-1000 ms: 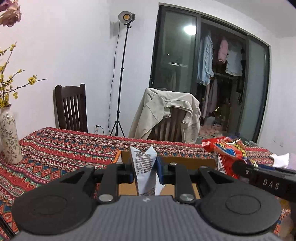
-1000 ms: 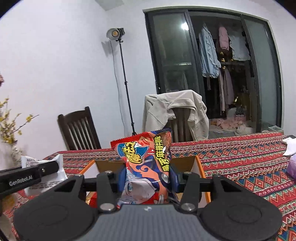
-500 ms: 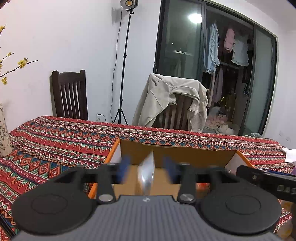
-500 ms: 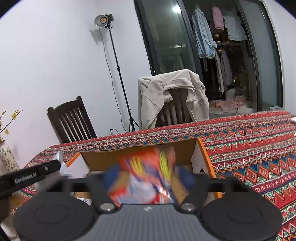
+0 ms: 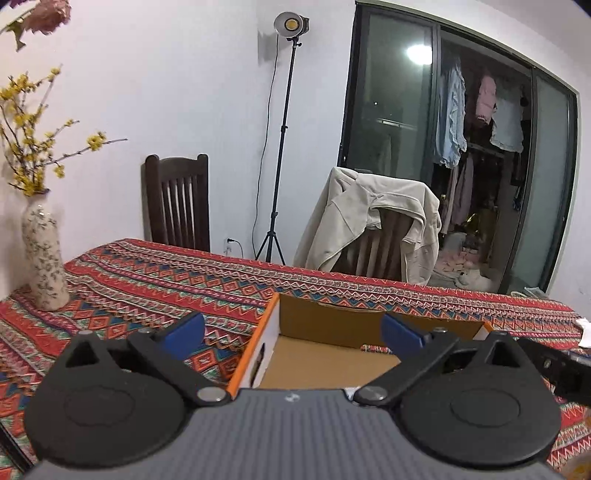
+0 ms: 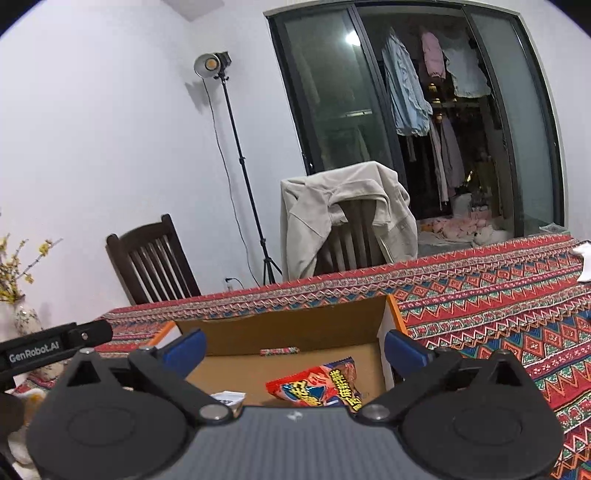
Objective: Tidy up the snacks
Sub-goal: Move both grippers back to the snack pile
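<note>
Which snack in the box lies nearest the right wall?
The red snack packet, lying flat by the cardboard box's right wall; the white packet sits left, the small stick at the back.

The room is evenly and fairly brightly lit; a studio lamp (image 5: 291, 25) is aimed forward, and a ceiling light's glare (image 5: 419, 54) is mirrored in the dark glass door (image 5: 391, 110). Straight lines are bowed by fisheye distortion and the corners are darkened; both views are sharp.

Both tools opened: red snack bag (image 6: 317, 384) and white packet (image 6: 229, 397) (barely visible) dropped into the box (image 6: 280, 328)
</note>
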{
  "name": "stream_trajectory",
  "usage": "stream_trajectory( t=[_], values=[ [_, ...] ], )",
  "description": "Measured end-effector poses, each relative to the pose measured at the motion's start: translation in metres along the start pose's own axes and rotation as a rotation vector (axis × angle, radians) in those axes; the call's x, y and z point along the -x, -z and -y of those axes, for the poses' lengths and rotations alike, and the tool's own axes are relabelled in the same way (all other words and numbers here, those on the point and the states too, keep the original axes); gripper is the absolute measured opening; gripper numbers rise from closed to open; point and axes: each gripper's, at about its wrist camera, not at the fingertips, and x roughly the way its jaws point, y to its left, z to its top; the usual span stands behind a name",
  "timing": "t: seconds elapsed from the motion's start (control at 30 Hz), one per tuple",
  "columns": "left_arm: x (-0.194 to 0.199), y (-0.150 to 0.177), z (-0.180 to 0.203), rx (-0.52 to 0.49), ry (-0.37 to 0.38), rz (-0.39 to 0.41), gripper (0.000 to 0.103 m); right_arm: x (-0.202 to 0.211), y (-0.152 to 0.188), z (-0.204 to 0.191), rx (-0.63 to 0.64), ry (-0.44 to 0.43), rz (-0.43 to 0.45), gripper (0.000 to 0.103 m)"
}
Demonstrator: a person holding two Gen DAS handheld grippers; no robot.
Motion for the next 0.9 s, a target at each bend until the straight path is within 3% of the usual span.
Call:
stream_trajectory(
  t=[0.4, 0.67, 0.9],
  values=[
    [0.069, 0.024, -0.039, -0.049, -0.009, -0.044, 0.103, 0.056, 0.025, -0.044, 0.156, -0.015, -0.045, 0.103],
    [0.095, 0.064, -0.059, -0.027, 0.016, -0.096, 0.103, 0.088, 0.080, -0.060, 0.229, 0.010, -0.190, 0.103],
    [0.117, 0.088, -0.072, -0.054, 0.000, -0.124, 0.103, 0.095, 0.125, -0.069, 0.175, -0.007, -0.287, 0.103]
  ],
)
